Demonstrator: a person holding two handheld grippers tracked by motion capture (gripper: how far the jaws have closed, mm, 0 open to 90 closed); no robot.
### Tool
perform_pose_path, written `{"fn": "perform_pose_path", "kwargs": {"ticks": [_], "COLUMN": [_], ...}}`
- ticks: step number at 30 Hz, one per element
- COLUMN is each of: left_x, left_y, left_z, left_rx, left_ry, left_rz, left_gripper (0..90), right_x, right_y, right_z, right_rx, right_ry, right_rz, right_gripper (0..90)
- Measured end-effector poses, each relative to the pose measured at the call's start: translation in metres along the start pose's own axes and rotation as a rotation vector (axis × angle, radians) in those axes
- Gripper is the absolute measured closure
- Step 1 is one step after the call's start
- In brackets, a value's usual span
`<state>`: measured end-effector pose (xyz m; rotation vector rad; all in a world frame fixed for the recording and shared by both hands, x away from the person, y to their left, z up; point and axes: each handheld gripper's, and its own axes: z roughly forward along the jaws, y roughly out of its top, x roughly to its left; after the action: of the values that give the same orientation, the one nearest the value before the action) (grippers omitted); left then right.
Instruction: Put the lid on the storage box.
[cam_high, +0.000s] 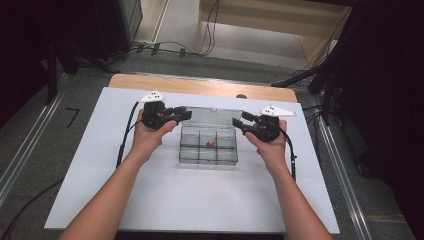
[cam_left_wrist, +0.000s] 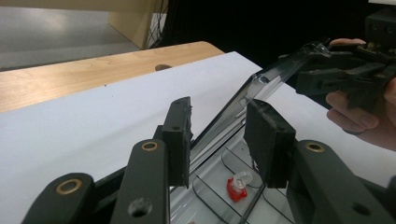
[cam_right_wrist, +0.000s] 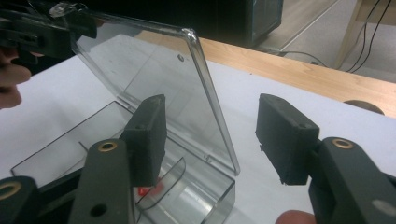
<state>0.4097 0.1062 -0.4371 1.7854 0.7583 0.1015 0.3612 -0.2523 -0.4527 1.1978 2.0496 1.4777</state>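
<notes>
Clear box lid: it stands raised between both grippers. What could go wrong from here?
1. The right gripper's jaws stand wide of the lid edge without pressing it, so if the left gripper's hold is loose, the lid may fall shut.
2. Nothing pins the box base; a tug on the lid could tip it and spill the small red piece.

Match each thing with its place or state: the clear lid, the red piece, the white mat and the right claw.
Things:
1. clear lid
2. red piece
3. white mat
4. right claw

Places or states:
A. jaws apart, lid's edge between them
B. raised and tilted
C. in a compartment of the clear box
D. lying on the wooden table

Pairs: 1-B, 2-C, 3-D, 4-A
</notes>
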Motion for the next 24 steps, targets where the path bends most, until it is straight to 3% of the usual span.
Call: {"fn": "perform_pose_path", "kwargs": {"ticks": [4, 9, 14, 18, 24], "left_x": [-0.001, -0.002, -0.004, -0.005, -0.006], "left_y": [-0.002, -0.004, -0.006, -0.007, -0.01], "left_z": [-0.002, -0.003, -0.004, -0.006, -0.007], "left_rx": [-0.001, -0.006, -0.011, -0.008, -0.008], "left_ry": [-0.006, -0.006, -0.002, -0.005, -0.009], "left_rz": [0.006, 0.006, 0.004, 0.007, 0.005], "left_gripper": [60.6, 59.9, 59.2, 58.8, 57.8], "right_x": [-0.001, 0.002, 0.006, 0.01, 0.013], "right_y": [-0.008, -0.016, -0.02, -0.02, -0.02], "right_z": [-0.012, -0.02, -0.022, -0.02, -0.018], "right_rx": [-0.003, 0.015, 0.036, 0.046, 0.041], "right_ry": [0.005, 0.002, 0.04, 0.065, 0.061], "right_rz": [0.015, 0.012, 0.017, 0.02, 0.021], "right_gripper": [47.6, 64.9, 79.1, 84.4, 87.6]}}
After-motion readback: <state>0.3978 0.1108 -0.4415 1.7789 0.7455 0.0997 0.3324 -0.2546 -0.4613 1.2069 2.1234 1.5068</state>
